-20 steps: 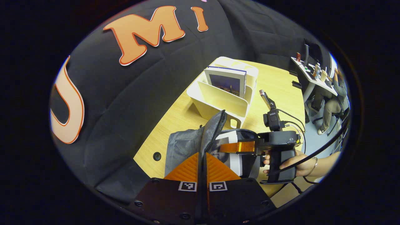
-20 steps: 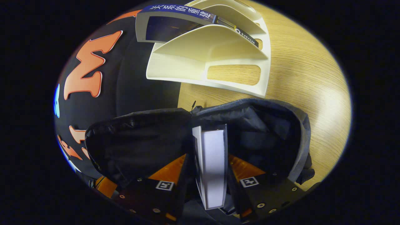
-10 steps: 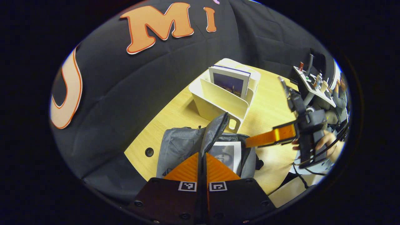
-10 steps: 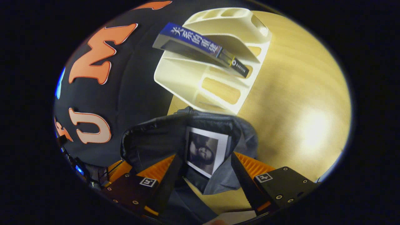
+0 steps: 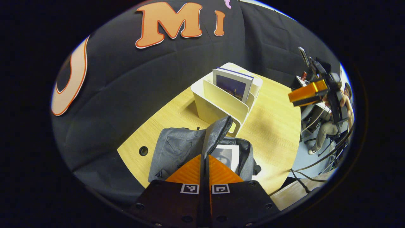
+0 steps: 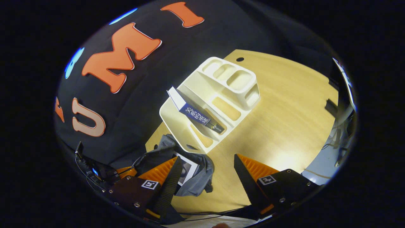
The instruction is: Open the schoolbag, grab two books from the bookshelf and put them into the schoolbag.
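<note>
My left gripper (image 5: 204, 157) is shut on the raised zip edge of the grey schoolbag (image 5: 177, 147), holding its mouth open. A book with a black-and-white portrait cover (image 5: 226, 155) lies inside the bag. Behind the bag stands the cream bookshelf (image 5: 218, 106), with a dark-covered book (image 5: 233, 85) upright in one slot. My right gripper (image 5: 305, 93) hangs high over the table's right edge. In the right gripper view, my right gripper (image 6: 205, 166) is open and empty, well above the bookshelf (image 6: 235, 84), its blue-spined book (image 6: 196, 114), the bag (image 6: 202, 172) and the portrait book (image 6: 187, 169).
The wooden table (image 5: 275, 126) has a round cable hole (image 5: 143, 150) near the bag and another (image 6: 239, 59) beyond the shelf. A person sits at a desk (image 5: 329, 126) past the table's right edge. Cables (image 5: 316, 164) trail there.
My right gripper let go of the portrait book inside the bag, opened, and rose up and back from the table. My left gripper kept its hold on the bag's edge.
</note>
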Demonstrator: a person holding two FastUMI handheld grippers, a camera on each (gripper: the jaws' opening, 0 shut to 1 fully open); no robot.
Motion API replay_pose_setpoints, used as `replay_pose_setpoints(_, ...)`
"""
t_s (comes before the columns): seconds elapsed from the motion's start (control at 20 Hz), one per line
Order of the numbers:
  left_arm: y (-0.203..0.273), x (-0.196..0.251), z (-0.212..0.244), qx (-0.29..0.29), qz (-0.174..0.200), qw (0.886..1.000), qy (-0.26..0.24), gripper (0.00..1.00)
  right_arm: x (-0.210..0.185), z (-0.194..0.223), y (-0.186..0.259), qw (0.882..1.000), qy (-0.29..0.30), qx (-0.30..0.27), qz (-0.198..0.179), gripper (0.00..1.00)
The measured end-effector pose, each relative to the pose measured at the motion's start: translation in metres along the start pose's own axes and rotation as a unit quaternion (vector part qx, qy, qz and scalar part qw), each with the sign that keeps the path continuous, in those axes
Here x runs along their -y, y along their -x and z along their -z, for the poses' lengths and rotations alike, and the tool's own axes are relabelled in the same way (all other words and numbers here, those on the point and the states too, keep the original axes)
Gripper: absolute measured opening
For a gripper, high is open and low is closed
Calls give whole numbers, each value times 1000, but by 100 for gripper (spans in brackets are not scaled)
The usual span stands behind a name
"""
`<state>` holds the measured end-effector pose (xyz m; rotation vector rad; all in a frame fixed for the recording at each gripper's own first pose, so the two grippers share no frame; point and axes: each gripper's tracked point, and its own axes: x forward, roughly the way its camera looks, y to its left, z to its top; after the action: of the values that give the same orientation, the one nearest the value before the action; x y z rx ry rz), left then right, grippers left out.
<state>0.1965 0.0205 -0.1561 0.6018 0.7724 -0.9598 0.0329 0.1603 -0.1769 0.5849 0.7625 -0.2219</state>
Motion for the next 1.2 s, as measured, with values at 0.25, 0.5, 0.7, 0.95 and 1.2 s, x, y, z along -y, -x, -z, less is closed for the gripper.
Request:
replay_pose_setpoints(0.25, -2, -3, 5, 5, -1, 1000, 16, 1, -27, -59, 24, 993, 110, 13, 34, 98)
replay_pose_setpoints(0.5, -4, -12, 4, 14, -12, 999, 44, 1, -76, -98, 16, 979, 198, -15, 36, 98)
replay_pose_setpoints(0.7, 0, -16, 8, 15, -23, 998, 52, 1, -101, -117, 3, 959, 273, -52, 53, 99)
replay_pose_setpoints(0.95, 5, -20, 5, 15, -32, 998, 46, 1, -123, -135, -42, 940, 324, -93, 58, 99)
replay_pose_setpoints(1.2, 4, -18, 12, 6, -32, 997, 65, 1, -106, -139, -114, 922, 346, -149, 90, 99)
